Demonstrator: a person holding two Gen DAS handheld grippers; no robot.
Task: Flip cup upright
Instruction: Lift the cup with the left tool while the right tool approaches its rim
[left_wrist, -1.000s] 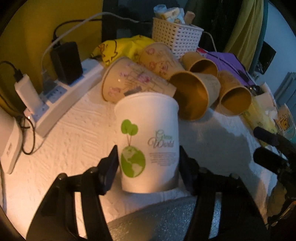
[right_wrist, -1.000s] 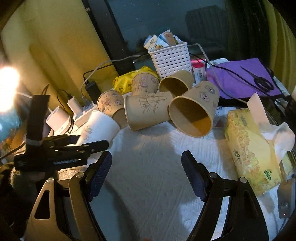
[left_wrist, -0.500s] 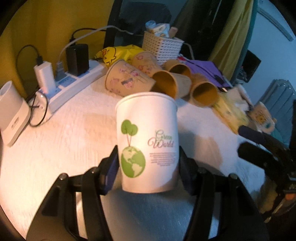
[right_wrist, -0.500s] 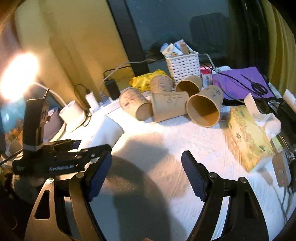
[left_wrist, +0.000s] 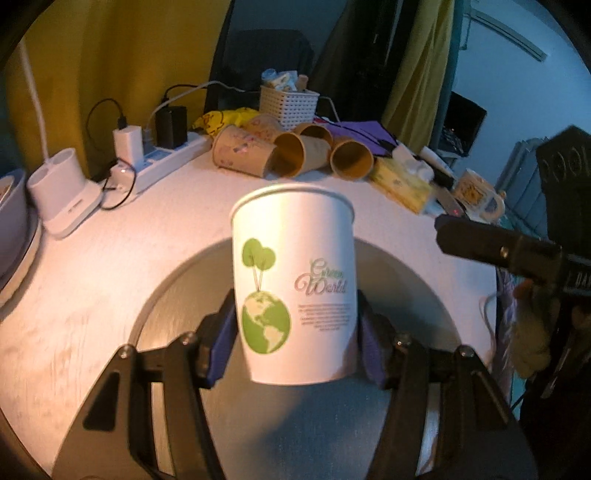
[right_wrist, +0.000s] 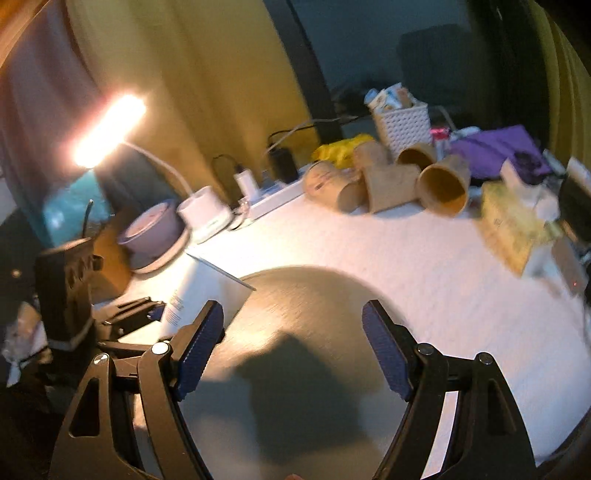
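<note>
My left gripper (left_wrist: 295, 332) is shut on a white paper cup (left_wrist: 293, 280) with a green globe print, rim up, held upright above the white table (left_wrist: 110, 258). The same cup (right_wrist: 207, 291) shows at the left edge of the right wrist view, held in the other gripper. My right gripper (right_wrist: 293, 345) is open and empty above the table, and it appears at the right of the left wrist view (left_wrist: 498, 251). Several brown paper cups (left_wrist: 295, 153) lie on their sides at the back of the table.
A power strip (left_wrist: 162, 162) with chargers and a white dock (left_wrist: 62, 195) stand at the back left. A white basket (left_wrist: 288, 105), purple cloth, tissue pack (left_wrist: 402, 182) and mug (left_wrist: 476, 192) sit at the back right. A lit lamp (right_wrist: 107, 129) and bowl (right_wrist: 155, 232) are left.
My left gripper has lifted the white cup higher and drawn back from the brown cups. My right gripper has also risen and pulled back, still open.
</note>
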